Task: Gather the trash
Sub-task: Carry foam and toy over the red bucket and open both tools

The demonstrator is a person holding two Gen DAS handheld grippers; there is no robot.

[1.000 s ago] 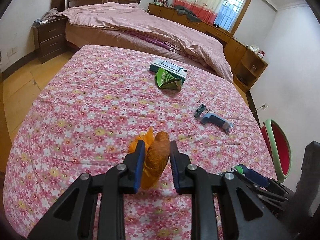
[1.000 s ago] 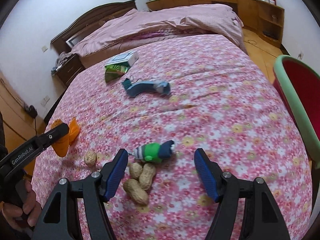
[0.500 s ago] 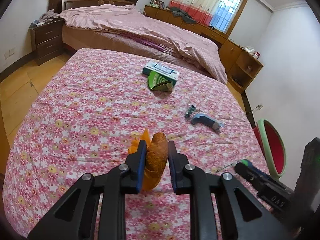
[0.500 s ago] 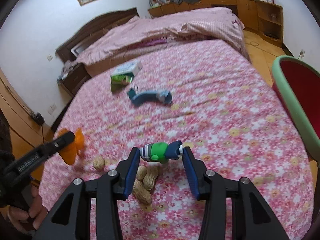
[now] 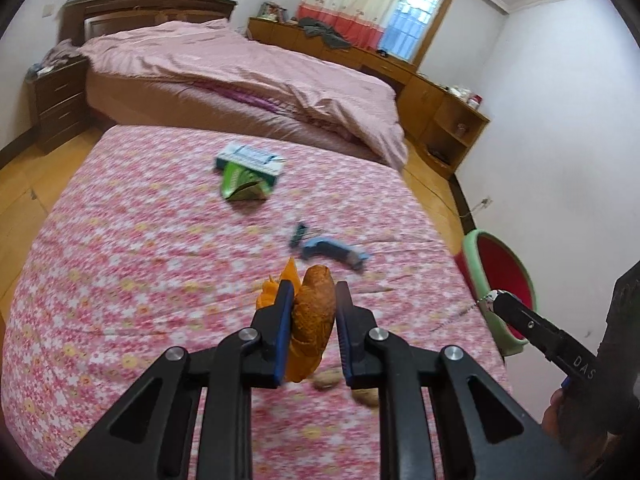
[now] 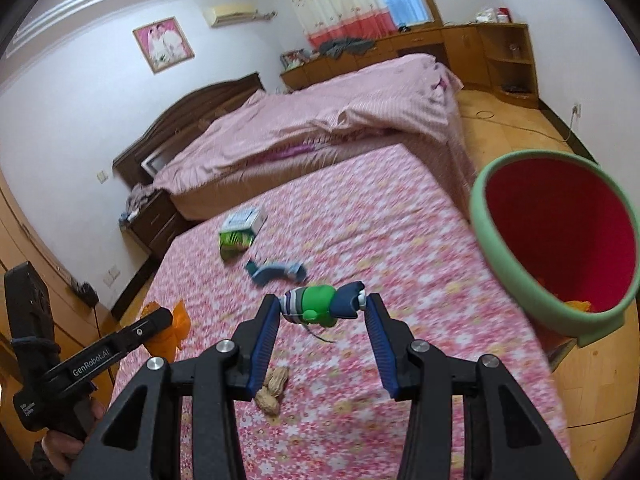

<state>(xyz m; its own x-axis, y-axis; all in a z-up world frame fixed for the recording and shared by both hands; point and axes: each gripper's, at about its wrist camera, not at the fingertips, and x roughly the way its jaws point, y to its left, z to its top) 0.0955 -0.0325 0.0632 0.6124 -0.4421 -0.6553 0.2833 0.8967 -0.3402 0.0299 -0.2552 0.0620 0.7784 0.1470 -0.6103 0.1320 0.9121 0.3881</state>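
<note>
Carry step: left gripper (image 5: 310, 312) pinching orange peel (image 5: 310, 322), right gripper (image 6: 322, 310) clamping green wrapper (image 6: 320, 306), both beside the bin (image 6: 516, 264); next, release above its mouth.

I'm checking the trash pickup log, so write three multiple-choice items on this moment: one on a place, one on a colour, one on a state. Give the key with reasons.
1. Where does the green-rimmed bin with the red inside stand?
A. On the flowered bedspread
B. Off the bed's edge, on the right gripper's side
C. On the wooden nightstand

2. What colour is the wrapper around the brown bread piece?
A. Orange
B. Blue
C. White

3. How is the small green and blue striped toy figure held?
A. Lying loose on the flowered bedspread
B. Clamped in the left gripper
C. Clamped in the right gripper, lifted off the bedspread

Key: B, it sits past the bed's edge; A, orange shows beside the bread; C, both pads press its ends.
</note>
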